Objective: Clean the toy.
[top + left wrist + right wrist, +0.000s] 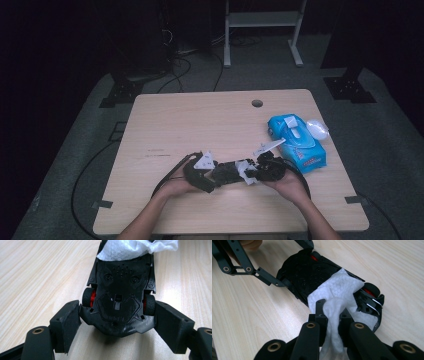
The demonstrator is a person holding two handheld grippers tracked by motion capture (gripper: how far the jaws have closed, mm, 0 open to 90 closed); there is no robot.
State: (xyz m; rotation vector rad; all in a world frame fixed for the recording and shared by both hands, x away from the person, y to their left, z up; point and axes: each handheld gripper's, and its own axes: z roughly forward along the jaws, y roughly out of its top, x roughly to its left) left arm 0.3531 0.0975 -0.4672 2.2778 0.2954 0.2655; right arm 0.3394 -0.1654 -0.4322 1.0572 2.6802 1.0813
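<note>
A black toy car [120, 297] with red wheel hubs lies belly-up on the wooden table [200, 120]. My left gripper [117, 317] is shut on one end of it, with a pad pressed against each side by the wheels. A white wet wipe [337, 290] is draped over the car's underside, and its bunched end is pinched in my right gripper [332, 312], which is shut on it. In the high view the two grippers face each other near the front edge, the left gripper [202, 175] and the right gripper [262, 170] with the car [227, 172] between them.
A blue pack of wipes [297, 142] with its flap open lies just right of my right hand, with a clear crumpled wrapper [317, 128] beside it. A cable hole [257, 103] is in the table's far side. White frame legs [227, 40] stand on the floor beyond.
</note>
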